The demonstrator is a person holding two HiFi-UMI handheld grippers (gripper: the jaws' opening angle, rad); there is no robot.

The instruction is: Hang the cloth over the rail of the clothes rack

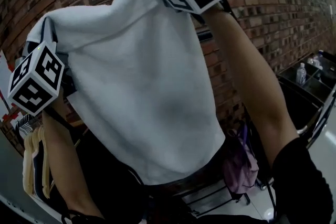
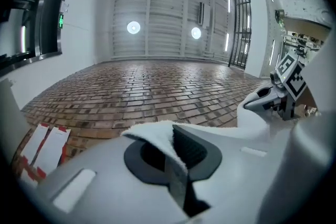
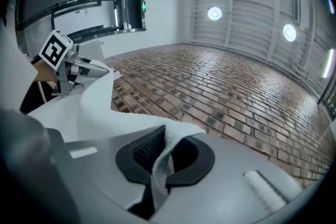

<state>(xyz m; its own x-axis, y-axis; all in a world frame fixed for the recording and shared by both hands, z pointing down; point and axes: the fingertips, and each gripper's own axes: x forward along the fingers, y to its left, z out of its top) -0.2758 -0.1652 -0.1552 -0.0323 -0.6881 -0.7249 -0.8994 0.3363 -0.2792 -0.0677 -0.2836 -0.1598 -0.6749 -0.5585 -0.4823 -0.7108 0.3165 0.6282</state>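
Left gripper (image 2: 176,165): fingers (image 2: 193,147) closed tight on a folded corner of the white cloth (image 1: 142,86), and the terry edge stands up between the dark ribbed pads. Right gripper (image 3: 157,168): fingers (image 3: 148,148) likewise clamped on the opposite top corner, with a twisted strip of the fabric pinched between them. Cloth: held aloft by both corners in front of the brick wall (image 1: 252,2). The right corner is higher than the left, so the top edge slopes down toward the left gripper. The body hangs free as a broad sheet, and the lower hem ends above dark garments (image 1: 110,186). From each gripper's view the cloth runs across to the other gripper. Forearms: bare left forearm (image 1: 65,160) and right forearm (image 1: 252,76) are raised beneath the grippers, with a black sleeve (image 1: 304,181) at the right elbow. Dark bar (image 1: 206,35): a short length shows at the cloth's right edge under the right gripper; I cannot tell whether it is the rack's rail. Surroundings: hangers with clothing (image 1: 32,162) at lower left; a purple garment (image 1: 239,165) at lower right; a water bottle (image 1: 301,73) in a dark cart (image 1: 315,92) at far right; round ceiling lights (image 2: 133,27) above the wall.
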